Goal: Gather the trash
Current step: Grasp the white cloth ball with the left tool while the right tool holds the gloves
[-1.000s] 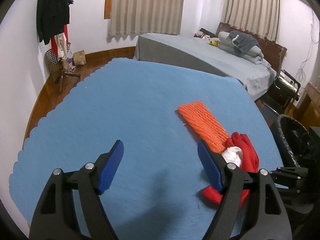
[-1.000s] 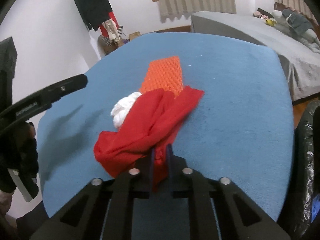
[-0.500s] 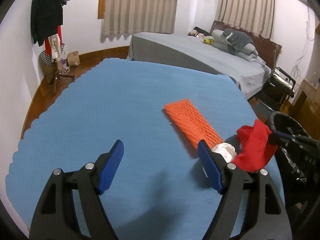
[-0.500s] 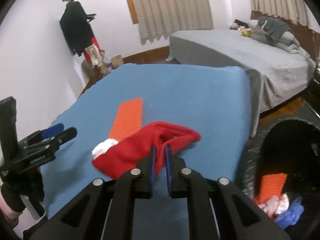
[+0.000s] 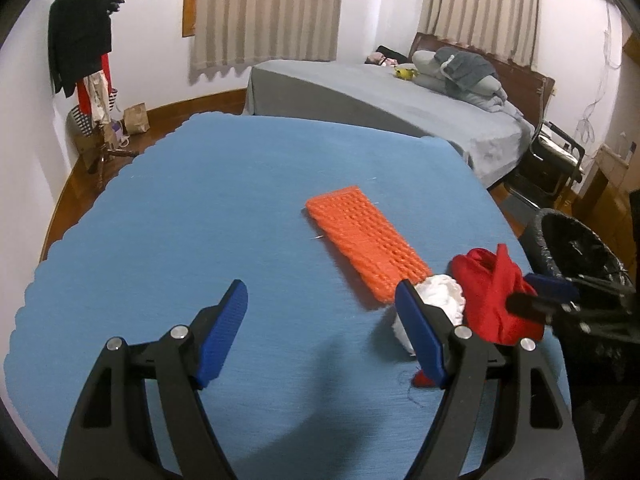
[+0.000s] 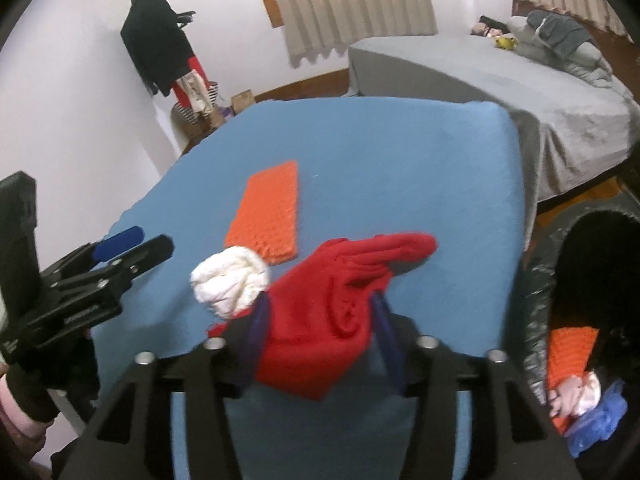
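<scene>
Your right gripper (image 6: 320, 332) hides a good part of what it carries: its jaws stand apart with the red cloth (image 6: 340, 292) bunched between them, but the blue pads are blurred, so you cannot tell whether they press the cloth or have let go. The cloth's lower edge is cut off behind the gripper body, and its far end reaches out over the blue table (image 6: 400, 152) toward the edge by the bin. In your left view, your left gripper (image 5: 320, 332) hangs wide open over bare tabletop, holding nothing, and its right finger covers part of the white wad (image 5: 440, 300). That wad is one crumpled ball, touching the red cloth on one side and the near end of the orange mat (image 5: 364, 244) on the other. The mat is a flat, ribbed rectangle lying on the table; it is the only one there. Beside the table's right edge stands one bin lined with a black bag (image 6: 536, 280). Inside it you can make out one more orange ribbed piece (image 6: 568, 352), something white (image 6: 580, 396) and something blue (image 6: 600, 420), each partly hidden by the bag's rim and the frame edge. Farther off is a grey bed (image 5: 380, 108).
</scene>
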Demonstrator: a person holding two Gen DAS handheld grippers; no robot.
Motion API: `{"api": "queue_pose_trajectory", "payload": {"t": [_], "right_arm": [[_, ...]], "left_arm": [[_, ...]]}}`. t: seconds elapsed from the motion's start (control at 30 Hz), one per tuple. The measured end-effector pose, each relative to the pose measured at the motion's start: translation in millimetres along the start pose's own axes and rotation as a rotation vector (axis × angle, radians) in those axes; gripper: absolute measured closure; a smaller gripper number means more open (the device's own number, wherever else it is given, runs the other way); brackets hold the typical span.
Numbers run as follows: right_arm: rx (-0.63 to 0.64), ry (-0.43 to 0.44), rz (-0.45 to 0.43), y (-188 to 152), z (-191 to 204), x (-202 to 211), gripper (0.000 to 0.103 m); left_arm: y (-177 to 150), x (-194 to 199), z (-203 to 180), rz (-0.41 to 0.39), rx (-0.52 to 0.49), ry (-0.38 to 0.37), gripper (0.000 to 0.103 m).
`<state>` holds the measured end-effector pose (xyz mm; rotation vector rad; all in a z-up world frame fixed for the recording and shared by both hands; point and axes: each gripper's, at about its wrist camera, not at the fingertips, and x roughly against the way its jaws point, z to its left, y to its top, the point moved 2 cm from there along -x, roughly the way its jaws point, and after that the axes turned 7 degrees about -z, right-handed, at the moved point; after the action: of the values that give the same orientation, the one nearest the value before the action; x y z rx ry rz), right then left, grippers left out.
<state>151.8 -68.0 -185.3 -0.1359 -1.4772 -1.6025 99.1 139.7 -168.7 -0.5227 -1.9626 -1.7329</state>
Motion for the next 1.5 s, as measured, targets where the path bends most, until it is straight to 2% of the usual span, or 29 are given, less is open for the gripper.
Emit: {"api": "queue_pose_trajectory", "payload": {"t": [0.03, 0.13, 0.4, 0.47, 0.57, 0.63, 0.73, 1.07, 1.17, 1.27, 1.37, 1.4, 1.5], "right_arm": [[-0.007, 0.010, 0.005, -1, 1, 0, 0.034], [-0.024, 0.034, 0.018, -6, 5, 0, 0.027], [0.065, -0.014, 0.095, -27, 20, -18, 0.025], [0.081, -0.039, 0.098, -32, 19, -19, 0.028], [0.106, -0.073, 0.083, -35, 18, -16, 0.044], [0.102, -0.065, 0.072, -34, 15, -14, 0.066], [0.077, -0.070, 0.070, -32, 8, -12, 0.086], [0.029, -0.121, -0.005, -9, -11, 3, 0.089], [0.016, -0.125, -0.014, -5, -16, 7, 0.089], [0.003, -0.128, -0.024, 0, -21, 9, 0.089], [-0.001, -0.127, -0.032, 3, -24, 11, 0.089], [-0.002, -0.126, -0.034, 4, -25, 12, 0.089], [-0.004, -0.124, -0.040, 5, -24, 14, 0.089]], "left_arm": [[0, 0, 2, 0.001, 0.005, 0.003, 0.029], [-1, 0, 7, 0.002, 0.010, 0.013, 0.029], [1, 1, 14, -0.001, 0.026, 0.017, 0.029], [1, 1, 10, -0.002, 0.026, 0.012, 0.029], [1, 1, 6, -0.001, 0.019, 0.001, 0.029], [0, 0, 3, 0.001, 0.016, -0.007, 0.029], [1, -1, -2, 0.003, 0.012, -0.021, 0.029], [-4, -14, -32, 0.036, -0.004, -0.100, 0.034], [-10, -24, -44, 0.072, -0.007, -0.137, 0.043], [-16, -34, -54, 0.107, -0.011, -0.165, 0.046], [-20, -42, -61, 0.137, -0.008, -0.182, 0.060], [-22, -44, -61, 0.144, -0.005, -0.187, 0.068], [-22, -45, -62, 0.142, 0.006, -0.187, 0.075]]}}
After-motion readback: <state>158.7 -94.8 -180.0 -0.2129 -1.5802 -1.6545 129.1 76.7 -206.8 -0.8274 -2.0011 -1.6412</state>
